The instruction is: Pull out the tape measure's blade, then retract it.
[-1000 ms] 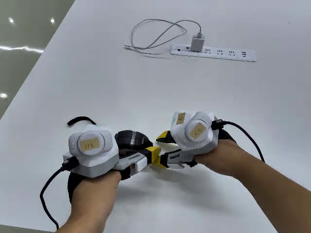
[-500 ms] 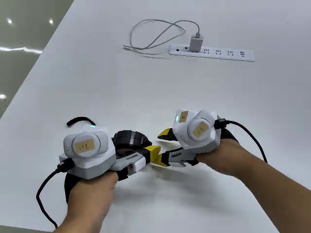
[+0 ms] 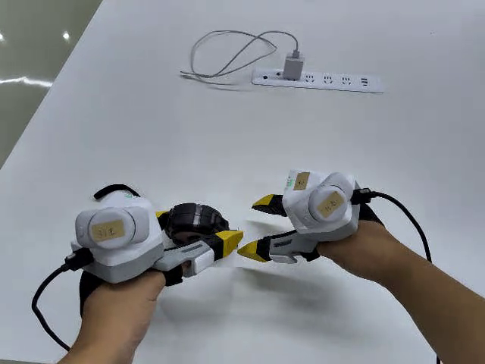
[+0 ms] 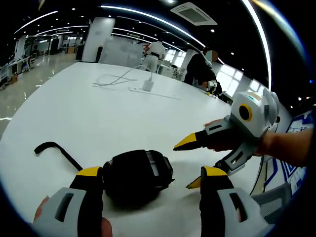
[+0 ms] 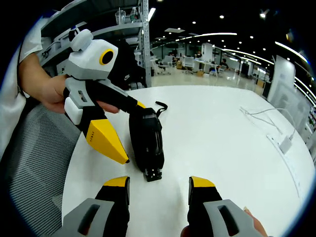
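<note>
Near the tabletop's (image 3: 227, 129) front edge, toward its left corner, the black tape measure (image 3: 195, 221) is flanked by the spread jaws of the left gripper (image 4: 150, 173); the right gripper (image 5: 159, 181) is held just beside it, jaws likewise parted.

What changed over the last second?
The right gripper drew back rightward from the left gripper; their tips, nearly touching before, now stand apart. Its jaws are open and empty. The tape measure stays between the left gripper's jaws, blade not out.

White workbench (image 3: 151, 114), power strip (image 3: 318, 78) with charger (image 3: 294, 64); glossy floor (image 3: 30, 76); ceiling strip lights (image 4: 148, 17); metal shelving (image 5: 143, 39)
</note>
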Demonstrator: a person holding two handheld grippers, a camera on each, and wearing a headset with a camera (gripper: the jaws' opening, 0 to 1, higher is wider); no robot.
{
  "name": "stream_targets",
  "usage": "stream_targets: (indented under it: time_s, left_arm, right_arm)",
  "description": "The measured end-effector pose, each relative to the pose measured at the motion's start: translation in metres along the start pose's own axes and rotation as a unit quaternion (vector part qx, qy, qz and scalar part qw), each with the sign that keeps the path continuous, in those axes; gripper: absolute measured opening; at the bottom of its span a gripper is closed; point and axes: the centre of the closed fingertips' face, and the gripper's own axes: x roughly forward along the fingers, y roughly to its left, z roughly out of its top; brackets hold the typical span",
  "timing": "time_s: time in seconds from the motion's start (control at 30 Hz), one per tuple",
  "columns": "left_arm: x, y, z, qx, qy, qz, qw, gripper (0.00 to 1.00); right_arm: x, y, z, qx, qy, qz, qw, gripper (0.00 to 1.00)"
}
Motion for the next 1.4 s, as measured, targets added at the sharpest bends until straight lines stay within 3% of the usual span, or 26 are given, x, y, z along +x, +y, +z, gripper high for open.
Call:
stream_targets:
  time_s: [0.43, 0.77, 1.03, 1.4]
  left_arm:
    - [-0.019, -0.005, -0.005, 0.066, 0.015, -0.038, 0.997, 0.81]
    - [-0.038, -0.005, -0.002, 0.097, 0.01, -0.061, 0.9934, 0.91]
    - [-0.051, -0.006, -0.007, 0.143, 0.023, -0.066, 0.9872, 0.98]
    - [-0.068, 0.002, -0.009, 0.164, 0.027, -0.073, 0.9835, 0.99]
  right_arm:
    - [-0.029, 0.005, -0.013, 0.027, -0.004, -0.015, 0.9995, 0.58]
    - [-0.047, 0.01, -0.02, 0.049, -0.014, -0.03, 0.9983, 0.69]
    - [-0.061, 0.013, -0.025, 0.06, -0.016, -0.044, 0.9971, 0.75]
    - [-0.083, 0.015, -0.031, 0.068, -0.023, -0.066, 0.9953, 0.79]
